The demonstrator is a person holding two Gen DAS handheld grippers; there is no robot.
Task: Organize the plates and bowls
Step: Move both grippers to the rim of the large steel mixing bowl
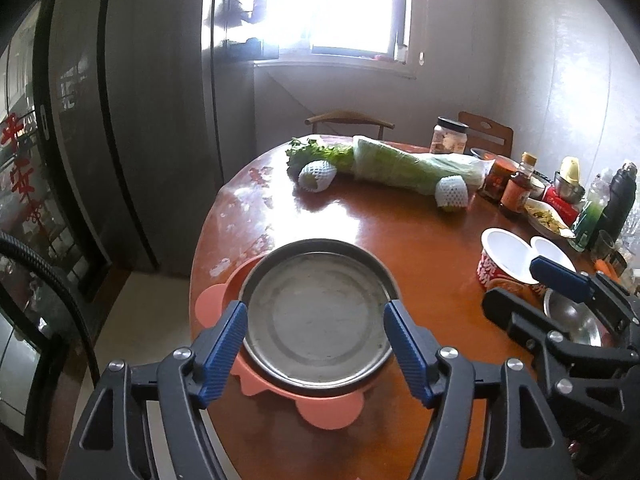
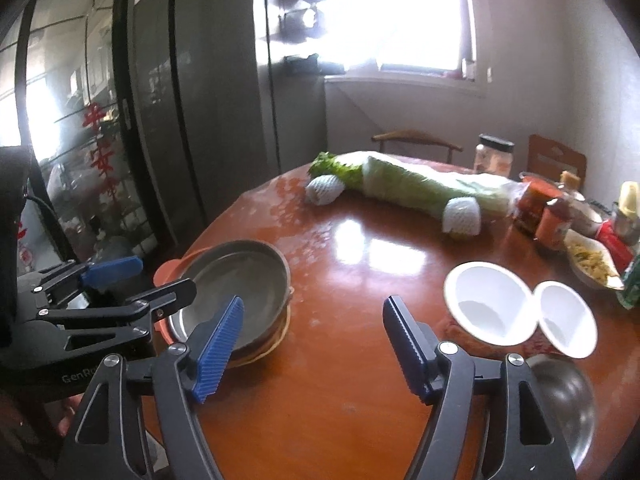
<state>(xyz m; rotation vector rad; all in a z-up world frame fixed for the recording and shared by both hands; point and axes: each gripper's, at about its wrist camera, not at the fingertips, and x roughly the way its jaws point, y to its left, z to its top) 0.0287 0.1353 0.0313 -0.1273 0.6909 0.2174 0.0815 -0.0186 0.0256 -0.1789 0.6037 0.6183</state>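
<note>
My pads (image 1: 224, 344) are ribbed blue rubber on matt black plastic. The plate (image 1: 316, 312) is dull scuffed metal on a matt pink mat (image 1: 328, 408). The table (image 2: 340, 380) is glossy wood (worn pale at upper left).

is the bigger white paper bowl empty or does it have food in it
Empty. The right wrist view looks straight into the bigger white paper bowl and shows only a bare white inside, upright on the table.

Steel plate (image 1: 316, 316) stacked on pink plate (image 1: 328, 408), two white bowls (image 2: 490, 304) touching, steel bowl (image 2: 568, 400) nearby
</note>
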